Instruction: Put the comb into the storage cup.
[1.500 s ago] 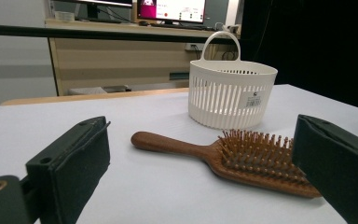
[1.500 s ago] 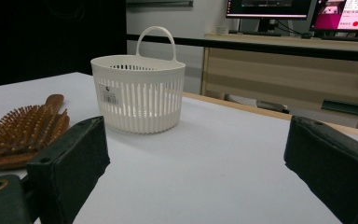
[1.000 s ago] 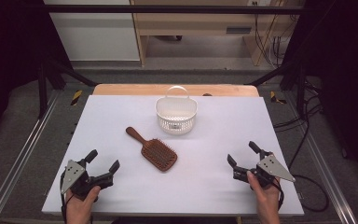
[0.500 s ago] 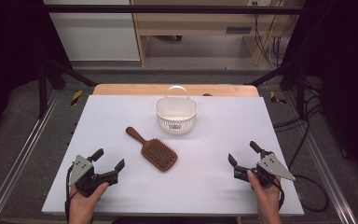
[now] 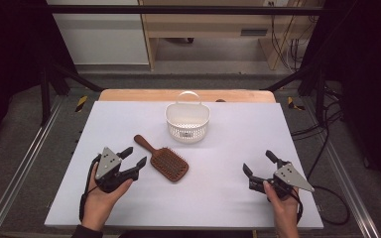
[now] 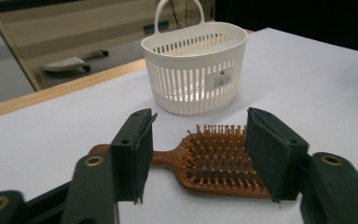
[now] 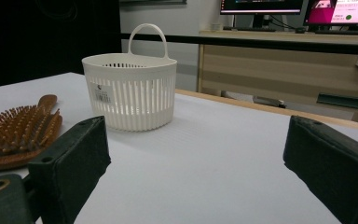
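Left tool half open, jaws just been closing, nothing gripped. Brush just ahead on worktop, bristles up: light, stiff wood; grip handle. Basket beyond. Right tool wide, empty.

The high view looks forward and down over the whole white counter from above. The 2 gripper views sit low, close over the counter, both sharing the white basket and wooden hairbrush.
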`<state>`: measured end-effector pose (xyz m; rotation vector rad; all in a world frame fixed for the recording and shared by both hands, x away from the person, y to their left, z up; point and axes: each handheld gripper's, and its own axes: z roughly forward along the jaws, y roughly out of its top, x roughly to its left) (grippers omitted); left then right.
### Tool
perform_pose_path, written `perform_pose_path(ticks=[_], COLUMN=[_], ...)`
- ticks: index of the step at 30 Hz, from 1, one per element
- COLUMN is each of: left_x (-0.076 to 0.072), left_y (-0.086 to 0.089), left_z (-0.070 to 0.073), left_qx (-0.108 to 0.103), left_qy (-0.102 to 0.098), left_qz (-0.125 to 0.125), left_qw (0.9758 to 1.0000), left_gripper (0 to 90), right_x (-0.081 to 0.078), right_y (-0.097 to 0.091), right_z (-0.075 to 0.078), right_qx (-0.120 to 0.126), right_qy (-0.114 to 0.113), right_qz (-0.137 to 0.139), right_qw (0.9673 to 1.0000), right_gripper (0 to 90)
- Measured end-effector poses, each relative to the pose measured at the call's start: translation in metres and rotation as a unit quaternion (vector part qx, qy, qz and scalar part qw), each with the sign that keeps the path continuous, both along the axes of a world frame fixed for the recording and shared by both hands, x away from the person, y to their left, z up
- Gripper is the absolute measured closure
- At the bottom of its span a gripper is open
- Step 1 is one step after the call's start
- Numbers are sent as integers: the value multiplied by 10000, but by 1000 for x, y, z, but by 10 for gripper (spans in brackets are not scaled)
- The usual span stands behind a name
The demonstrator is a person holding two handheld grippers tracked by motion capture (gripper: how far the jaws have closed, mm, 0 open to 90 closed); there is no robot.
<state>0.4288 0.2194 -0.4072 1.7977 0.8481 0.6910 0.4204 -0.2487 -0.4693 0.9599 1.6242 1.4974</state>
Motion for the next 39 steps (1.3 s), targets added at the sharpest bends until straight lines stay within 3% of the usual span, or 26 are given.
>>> perform_pose_path(ticks=[2, 5, 6, 9, 10, 12, 14, 17, 19, 26, 31, 34, 39], left_x=[5, 10, 17, 23, 30, 34, 49, 63, 73, 103, 112, 123, 134], left_y=[-3, -4, -5, -5, -4, -4, -5, -6, -9, -21, -26, -29, -32], left_z=[1, 2, 2, 4, 6, 8, 8, 3, 0, -12, -20, -31, -45], left_qx=[111, 73, 69, 77, 59, 62, 75, -58, 37, 384, 536, 849, 1026], left_qy=[89, 229, 375, 462, 596, 622, 786, 966, 1064, 1454, 1506, 1616, 1711], left_qz=[-83, -130, -186, -226, -286, -327, -487, -517, -512, -397, -356, -334, -371], left_qw=[9999, 9996, 9991, 9986, 9978, 9975, 9957, 9940, 9930, 9878, 9865, 9826, 9792], left_gripper=[483, 560, 585, 663, 698, 754, 818, 869, 895, 899, 899, 899, 898], right_x=[0, 0, 0, 0, 0, 0, 0, 0, 1, -1, 0, -1, 0], right_y=[0, 1, 1, 1, 1, 1, 2, 3, 3, 2, 4, 4, 4], right_z=[0, 0, 0, 0, 0, 0, 1, 0, -1, 1, 0, 0, -1], right_qx=[-1, -13, -2, 10, 19, 19, -14, -22, -42, 13, 10, -4, -43], right_qy=[2, 6, 9, 26, 19, 14, 5, 21, 48, 20, 44, 33, 50], right_qz=[-2, -18, -29, -27, -20, -15, 21, 26, 21, 25, 43, 76, 72], right_qw=[10000, 10000, 10000, 10000, 10000, 10000, 10000, 10000, 10000, 10000, 10000, 10000, 10000], right_gripper=[71, 72, 71, 72, 73, 73, 73, 74, 74, 76, 77, 77, 77])
